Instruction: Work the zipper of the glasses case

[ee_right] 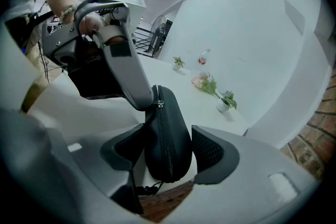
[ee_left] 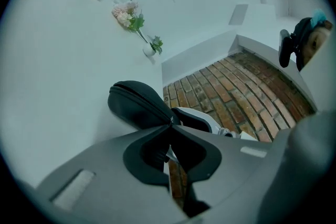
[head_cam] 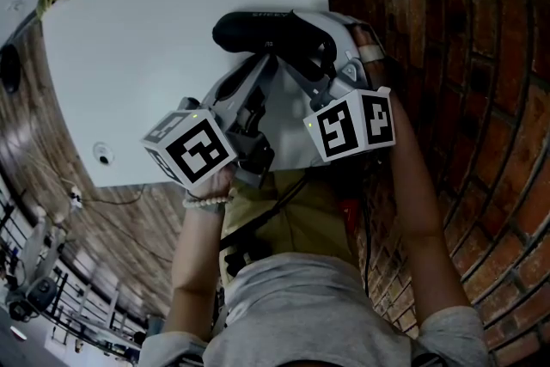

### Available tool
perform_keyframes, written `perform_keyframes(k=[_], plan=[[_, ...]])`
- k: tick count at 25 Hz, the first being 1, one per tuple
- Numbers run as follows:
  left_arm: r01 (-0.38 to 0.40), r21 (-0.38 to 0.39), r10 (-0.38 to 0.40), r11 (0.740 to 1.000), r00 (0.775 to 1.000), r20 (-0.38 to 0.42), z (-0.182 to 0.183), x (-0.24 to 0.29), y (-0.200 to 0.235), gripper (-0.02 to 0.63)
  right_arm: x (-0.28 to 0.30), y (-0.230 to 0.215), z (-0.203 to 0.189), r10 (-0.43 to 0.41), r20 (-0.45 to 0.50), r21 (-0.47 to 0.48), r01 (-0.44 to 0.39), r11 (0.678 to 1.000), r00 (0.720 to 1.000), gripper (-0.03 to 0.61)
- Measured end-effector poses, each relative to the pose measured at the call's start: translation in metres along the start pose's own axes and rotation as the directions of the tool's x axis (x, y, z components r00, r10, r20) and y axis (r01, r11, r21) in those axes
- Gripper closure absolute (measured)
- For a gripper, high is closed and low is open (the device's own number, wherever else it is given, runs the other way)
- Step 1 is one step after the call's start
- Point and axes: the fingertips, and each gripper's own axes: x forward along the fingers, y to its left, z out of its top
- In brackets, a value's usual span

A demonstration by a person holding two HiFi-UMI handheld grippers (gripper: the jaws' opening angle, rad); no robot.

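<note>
While right claw [ee_right: 170,148] grips glasses case [ee_right: 168,123], left claw [ee_left: 171,124] pinches its half-hidden zipper pull [ee_right: 159,104].

Black oval glasses case [ee_right: 169,136], zipped shut, on edge between right gripper [ee_right: 169,150] jaws; zipper pull [ee_right: 159,104] pinched by left gripper [ee_left: 170,124].

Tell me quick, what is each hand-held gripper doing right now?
Left hand-held gripper: closed, pinching the zipper pull.
Right hand-held gripper: closed on the glasses case, holding it.
</note>
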Motion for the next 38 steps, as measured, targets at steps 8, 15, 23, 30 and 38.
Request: perform_keyframes(k=[8, 15, 23, 30, 38], plan=[[-0.021, 0.066, 0.021, 0.998, 1.0, 0.0, 0.0, -0.003, -0.003, 0.6, 0.0, 0.0, -0.001, -0.011, -0.011, -0.019, 0.01, 1.0, 1.0, 0.301], [-0.072, 0.147, 0.072, 0.987, 0.997, 0.005, 0.005, -0.008, 0.0, 0.598, 0.001, 0.001, -0.005, -0.013, -0.022, -0.067, 0.012, 0.998, 1.0, 0.305], [-0.12, 0.205, 0.117, 0.971, 0.993, 0.03, 0.019, -0.021, 0.011, 0.597, 0.001, 0.001, -0.005, -0.013, -0.017, -0.077, 0.012, 0.997, 1.0, 0.307], [-0.169, 0.214, 0.158, 0.962, 0.985, 0.068, 0.03, -0.035, 0.026, 0.595, 0.001, 0.001, -0.005, -0.014, -0.017, -0.083, 0.013, 0.996, 1.0, 0.307], [-0.209, 0.216, 0.191, 0.954, 0.976, 0.1, 0.041, -0.045, 0.041, 0.595, 0.001, 0.001, -0.005, -0.016, -0.014, -0.085, 0.015, 0.996, 1.0, 0.307]])
